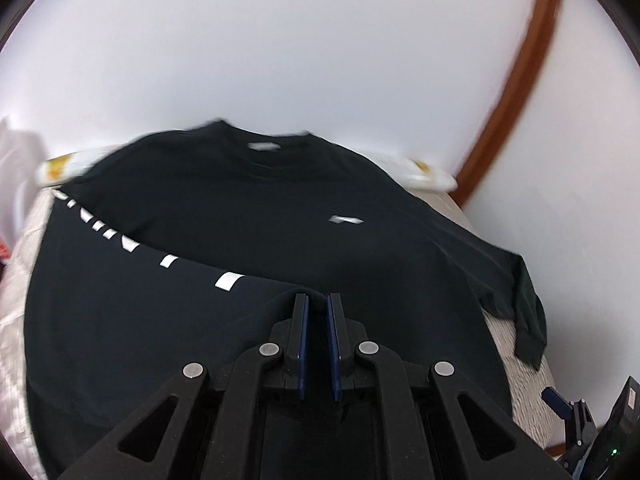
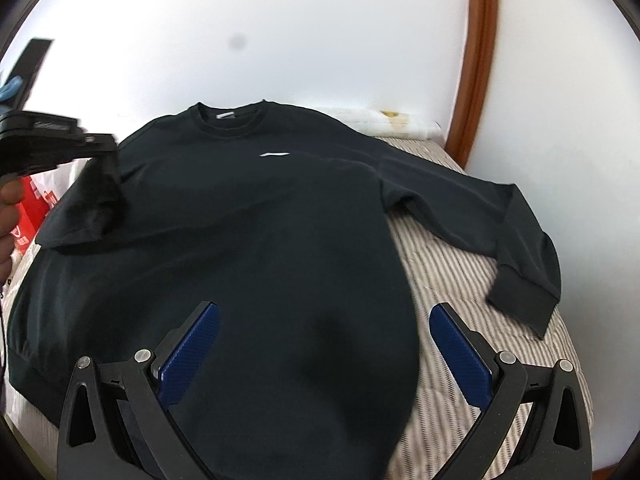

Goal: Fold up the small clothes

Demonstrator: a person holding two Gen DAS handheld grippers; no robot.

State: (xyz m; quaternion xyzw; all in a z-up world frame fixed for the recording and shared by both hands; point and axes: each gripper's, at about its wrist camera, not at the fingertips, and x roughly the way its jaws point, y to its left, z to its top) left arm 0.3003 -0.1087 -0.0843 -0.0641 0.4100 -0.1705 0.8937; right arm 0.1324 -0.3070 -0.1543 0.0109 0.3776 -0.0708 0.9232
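1. Black cotton-like fabric fills both of my views: a long-sleeved sweatshirt [image 2: 256, 216] lies front-up on a bed, neckline toward the white wall [image 2: 280, 32], hem toward me.
2. I can see a small white logo [image 2: 274, 155] on its chest and a white label [image 2: 225, 115] inside the collar.
3. One sleeve [image 2: 516, 248] stretches out over the bedcover on the right of the right wrist view, bent at the elbow, its cuff resting near the bed's edge.
4. The other sleeve [image 2: 96, 196] is lifted off the bed and pulled across the body; in the left wrist view white lettering [image 1: 228, 281] runs along it.
5. My left gripper [image 1: 318, 300] has its blue pads drawn nearly together and pinches a bunch of that sleeve's black cloth between them. In the right wrist view it shows at the left edge, blurred, with the cloth hanging from it and a hand [image 2: 8, 208] behind.
6. My right gripper [image 2: 324, 316] stands wide, its blue pads [image 2: 192, 356] well apart, hovering over the lower body of the sweatshirt with nothing gripped.
7. Under the garment I see a grey-and-white striped bedcover [image 2: 452, 280].
8. A pale patterned pillow [image 2: 396, 122] lies along the wall behind the collar.
9. A brown wooden frame [image 2: 476, 60] runs up the wall on the right.
10. Something red and white [image 2: 32, 208] sits at the left beyond the bed; I cannot tell what it is.
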